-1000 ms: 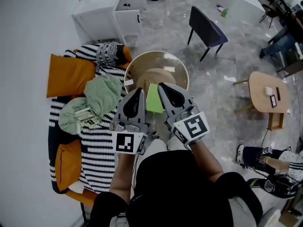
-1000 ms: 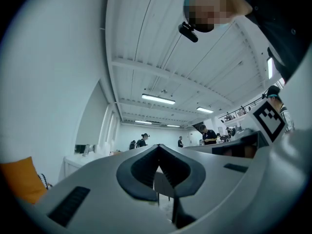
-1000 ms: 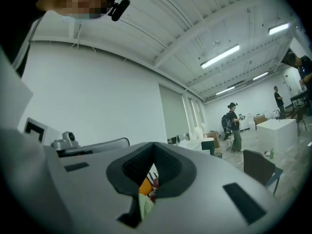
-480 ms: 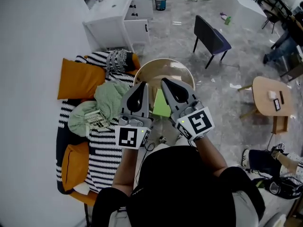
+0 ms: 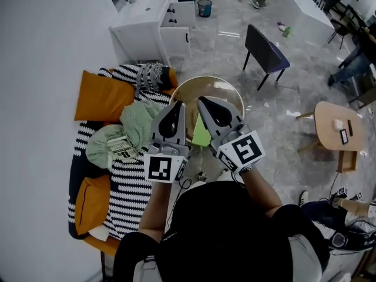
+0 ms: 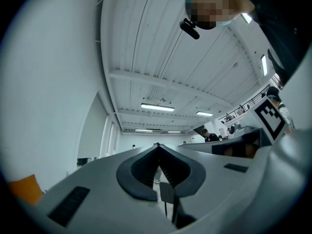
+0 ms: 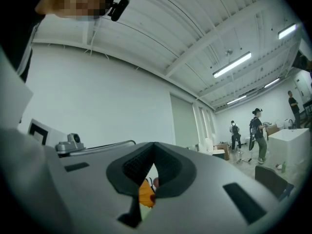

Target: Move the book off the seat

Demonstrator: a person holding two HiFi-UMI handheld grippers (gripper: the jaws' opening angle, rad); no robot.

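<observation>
Now, at the bottom of the head view, both tools are held out side by side in front of a black top (image 5: pixel 229 234). The left gripper (image 5: pixel 177 107) is seen pressed together, with nothing caught between its jaws. The right gripper (image 5: pixel 204 102) is likewise closed tight and empty, with only a sliver of orange glimpsed through the gap behind its tips.

Between the two tools a green book (image 5: pixel 202 133) is framed at centre, tilted, over the round wooden table (image 5: pixel 229 96). Whether it is squeezed by their flanks or rests on the tabletop cannot be told.

Left of that, a striped seat (image 5: pixel 126 192) is spread with a green cloth (image 5: pixel 138 119), a white printed item (image 5: pixel 122 149) is laid on the cloth, and orange cushions (image 5: pixel 103 96) are set at upper left and lower left. Further up, a white cabinet (image 5: pixel 153 16) and a dark chair (image 5: pixel 265 46) are seen on the grey floor (image 5: pixel 235 51).
</observation>
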